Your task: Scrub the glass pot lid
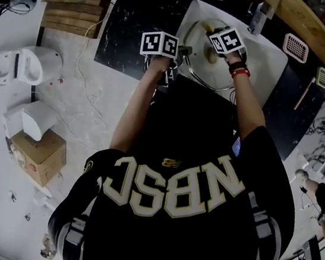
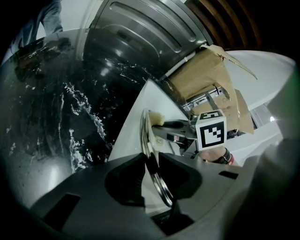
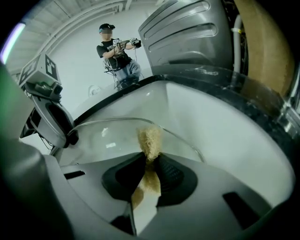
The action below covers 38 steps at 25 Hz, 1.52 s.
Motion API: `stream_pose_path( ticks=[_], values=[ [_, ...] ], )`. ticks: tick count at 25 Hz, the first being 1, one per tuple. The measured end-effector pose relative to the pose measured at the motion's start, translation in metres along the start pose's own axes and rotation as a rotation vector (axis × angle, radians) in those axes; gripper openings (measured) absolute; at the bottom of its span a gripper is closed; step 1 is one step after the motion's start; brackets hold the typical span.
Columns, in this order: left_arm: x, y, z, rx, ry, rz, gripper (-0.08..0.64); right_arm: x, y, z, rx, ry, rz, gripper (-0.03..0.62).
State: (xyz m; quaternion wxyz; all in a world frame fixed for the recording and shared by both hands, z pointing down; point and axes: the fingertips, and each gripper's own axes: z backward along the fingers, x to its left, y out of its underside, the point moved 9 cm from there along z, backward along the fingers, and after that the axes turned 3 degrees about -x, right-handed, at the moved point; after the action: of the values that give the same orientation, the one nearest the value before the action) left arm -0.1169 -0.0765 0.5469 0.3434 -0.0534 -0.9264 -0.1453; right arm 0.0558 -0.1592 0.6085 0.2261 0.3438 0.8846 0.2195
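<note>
Glass pot lid (image 2: 146,133) is standing on edge, clamped by the left tongs (image 2: 151,165), steadied while the right tongs (image 3: 149,165) are pressing a pinched sponge (image 3: 150,139) against it.

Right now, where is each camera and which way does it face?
Head view: on the head, steeply down at sink, lid, left gripper, right gripper; arms, shirt show.
Left gripper view: on that gripper, along jaws shut on lid rim; right wrist shows.
Right gripper view: on that gripper, along jaws shut on sponge; no body shows.
Gripper views share lid and sink.
</note>
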Motion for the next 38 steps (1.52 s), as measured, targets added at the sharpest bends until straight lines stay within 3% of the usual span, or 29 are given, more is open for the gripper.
stream_pose_path(
  ticks=[6,11,16,21,24,28,32,38],
  values=[
    [-0.001,0.0,-0.001,0.0,0.004,0.002,0.106,-0.021,0.009,-0.006,0.032,0.082,0.085,0.081],
    [0.0,0.001,0.0,0.003,0.002,0.004,0.107,-0.044,0.031,-0.003,0.097,0.146,0.086,0.08],
    [0.0,0.0,-0.001,0.001,0.006,0.004,0.107,-0.057,0.056,0.006,0.175,0.141,0.061,0.08],
    [0.0,0.0,-0.001,0.004,0.009,0.004,0.106,-0.067,0.077,0.02,0.269,0.176,0.101,0.08],
    [0.001,0.0,-0.001,0.005,0.009,0.005,0.104,-0.062,0.089,0.027,0.325,0.148,0.112,0.08],
    [0.0,0.0,-0.001,0.005,0.009,0.004,0.104,-0.036,0.101,0.033,0.388,0.025,0.147,0.081],
    [0.0,-0.001,0.0,0.002,0.008,0.005,0.1,-0.028,0.119,0.051,0.506,0.06,0.182,0.081],
    [0.0,0.0,0.0,0.003,0.008,0.007,0.1,0.002,0.129,0.06,0.455,-0.041,0.141,0.081]
  ],
)
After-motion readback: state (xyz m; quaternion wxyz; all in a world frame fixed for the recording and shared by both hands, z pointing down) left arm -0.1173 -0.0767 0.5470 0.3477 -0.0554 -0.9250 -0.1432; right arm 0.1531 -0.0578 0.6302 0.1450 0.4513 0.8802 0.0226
